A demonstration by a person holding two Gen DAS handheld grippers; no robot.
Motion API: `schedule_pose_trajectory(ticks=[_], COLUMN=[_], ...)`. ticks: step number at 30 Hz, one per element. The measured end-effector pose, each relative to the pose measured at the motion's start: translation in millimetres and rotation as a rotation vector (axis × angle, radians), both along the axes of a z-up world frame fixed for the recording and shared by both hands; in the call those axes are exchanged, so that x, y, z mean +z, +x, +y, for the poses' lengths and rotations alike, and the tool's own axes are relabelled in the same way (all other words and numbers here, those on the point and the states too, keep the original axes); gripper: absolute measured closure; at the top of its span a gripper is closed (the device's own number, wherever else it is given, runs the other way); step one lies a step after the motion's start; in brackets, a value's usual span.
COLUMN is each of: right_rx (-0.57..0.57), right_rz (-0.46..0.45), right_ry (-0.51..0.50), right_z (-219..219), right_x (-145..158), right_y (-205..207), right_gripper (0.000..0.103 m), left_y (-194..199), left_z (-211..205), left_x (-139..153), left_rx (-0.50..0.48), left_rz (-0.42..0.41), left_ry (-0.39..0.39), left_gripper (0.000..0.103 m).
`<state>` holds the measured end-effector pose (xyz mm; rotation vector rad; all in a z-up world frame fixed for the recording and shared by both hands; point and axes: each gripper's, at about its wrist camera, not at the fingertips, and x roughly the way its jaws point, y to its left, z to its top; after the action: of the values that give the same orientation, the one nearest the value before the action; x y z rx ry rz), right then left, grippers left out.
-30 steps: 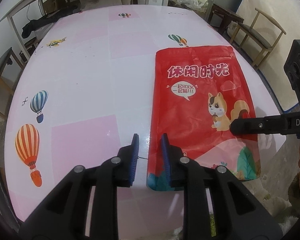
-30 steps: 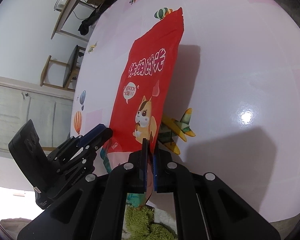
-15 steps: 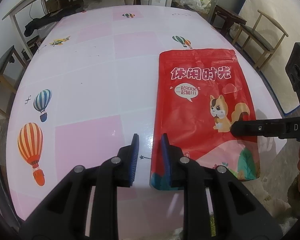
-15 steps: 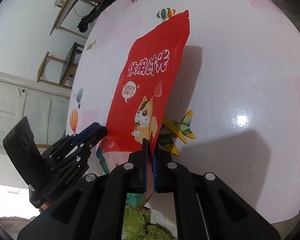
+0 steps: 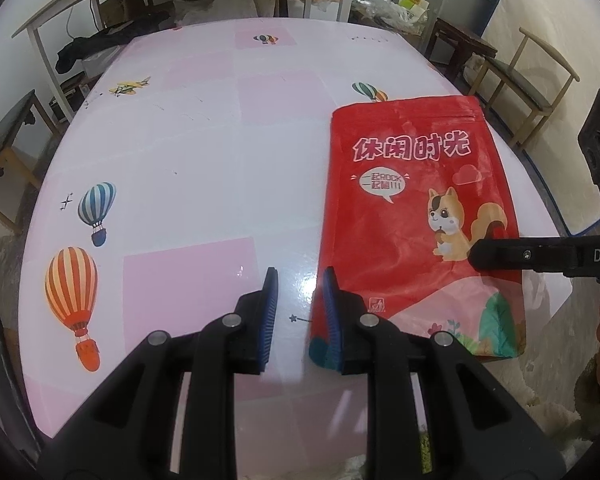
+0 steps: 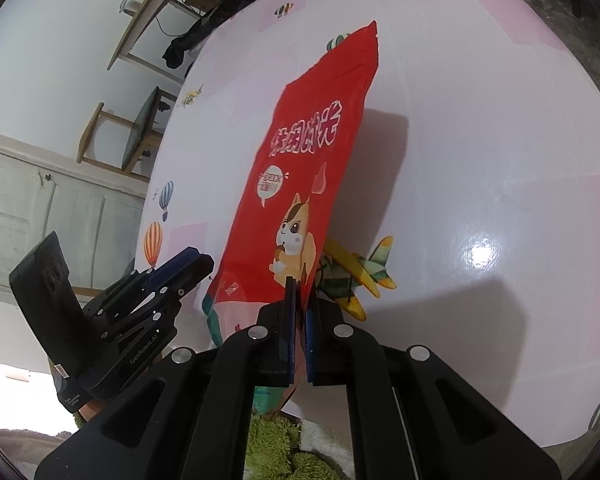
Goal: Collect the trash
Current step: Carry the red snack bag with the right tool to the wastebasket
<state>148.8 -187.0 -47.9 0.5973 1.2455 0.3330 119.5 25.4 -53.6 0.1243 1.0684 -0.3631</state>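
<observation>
A red snack bag [image 5: 404, 200] with a squirrel print lies over the right side of the pink balloon-print table [image 5: 204, 152]. My right gripper [image 6: 300, 292] is shut on the bag's [image 6: 300, 168] right edge near the bottom and holds that edge up off the table, so the bag is tilted and casts a shadow. In the left wrist view the right gripper's tip [image 5: 476, 254] covers the squirrel's tail. My left gripper [image 5: 300, 304] stands open, nothing between its pads. It is just left of the bag's lower left corner, and its right finger [image 5: 332, 312] overlaps that corner.
Wooden chairs stand off the table's right side [image 5: 540, 76] and left side [image 5: 8, 140]. A long bench table [image 5: 100, 4] and bags of clutter are beyond the far edge. A green fuzzy mat [image 6: 276, 444] lies below the near table edge.
</observation>
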Motion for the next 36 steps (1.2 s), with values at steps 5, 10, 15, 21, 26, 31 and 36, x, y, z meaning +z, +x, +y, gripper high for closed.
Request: schedule_pose_trajectory(ticks=[5,10,15,21,26,31,36], right_rx=[-0.014,-0.051,-0.146,-0.351,-0.550,-0.670,-0.767], right_rz=[-0.023,-0.053,-0.086,-0.146,-0.186,-0.169,-0.164], right_ry=[0.003,0.004,0.013,0.033,0.027,0.037,0.012], right_z=[-9,-27,-57,-125,-190,-233,-275], right_x=[8,21,36,55,64,51,43], right_y=[-2,-8,-23,-69,-117,-149,-169], right_gripper=[0.100,0.100,0.101,0.101,0.101,0.101,0.101], left_y=[-1,-3,-4,-5,2,11,17], left_z=[3,5,4,-1,-10,-19,-25], left_x=[4,6,9,15,17,14,12], left_rx=[0.016,0.031,0.030,0.006,-0.016,-0.016,-0.006], left_rz=[-0.011,-0.017,-0.020,-0.048,-0.049,-0.038,-0.021], left_ry=[-0.002,-0.006,-0.018,-0.052,-0.048,-0.033,-0.011], left_gripper=[0.082,0.082,0.082,0.073,0.072,0.072,0.072])
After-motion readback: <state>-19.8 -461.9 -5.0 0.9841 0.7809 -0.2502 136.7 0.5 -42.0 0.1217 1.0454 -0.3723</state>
